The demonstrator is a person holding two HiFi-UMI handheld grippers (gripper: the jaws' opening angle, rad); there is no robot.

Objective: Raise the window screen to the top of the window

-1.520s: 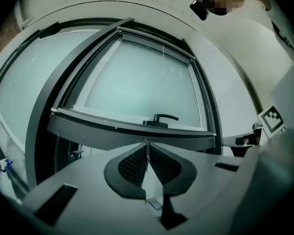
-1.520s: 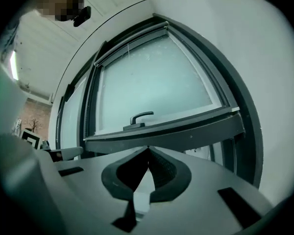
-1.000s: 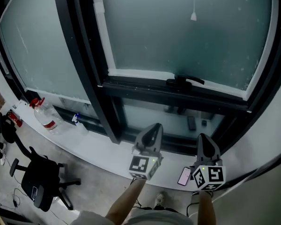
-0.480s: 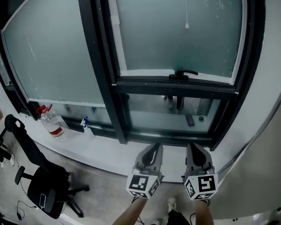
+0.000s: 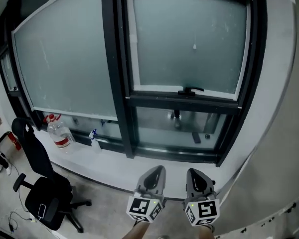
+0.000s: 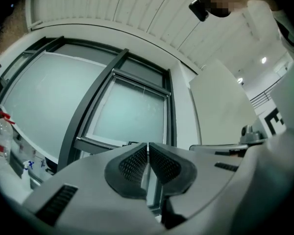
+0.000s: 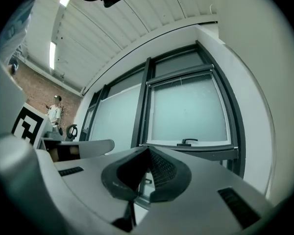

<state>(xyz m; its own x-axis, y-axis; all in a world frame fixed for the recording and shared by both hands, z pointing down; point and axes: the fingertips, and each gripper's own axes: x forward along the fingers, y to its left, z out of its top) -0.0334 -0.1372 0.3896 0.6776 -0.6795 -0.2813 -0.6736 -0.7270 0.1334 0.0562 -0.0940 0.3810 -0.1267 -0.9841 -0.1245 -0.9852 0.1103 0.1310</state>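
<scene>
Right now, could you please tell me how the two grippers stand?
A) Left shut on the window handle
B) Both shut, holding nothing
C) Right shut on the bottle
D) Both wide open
B: the left gripper and the right gripper each show jaws together with nothing between them, and in the head view both are apart from the handle.

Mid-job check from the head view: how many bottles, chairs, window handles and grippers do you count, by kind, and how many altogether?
Bottles: 2, the large clear bottle and the small spray bottle
Chairs: 1, the office chair
Handles: 1, the window handle
Grippers: 2, the left gripper and the right gripper
Total: 6
</scene>
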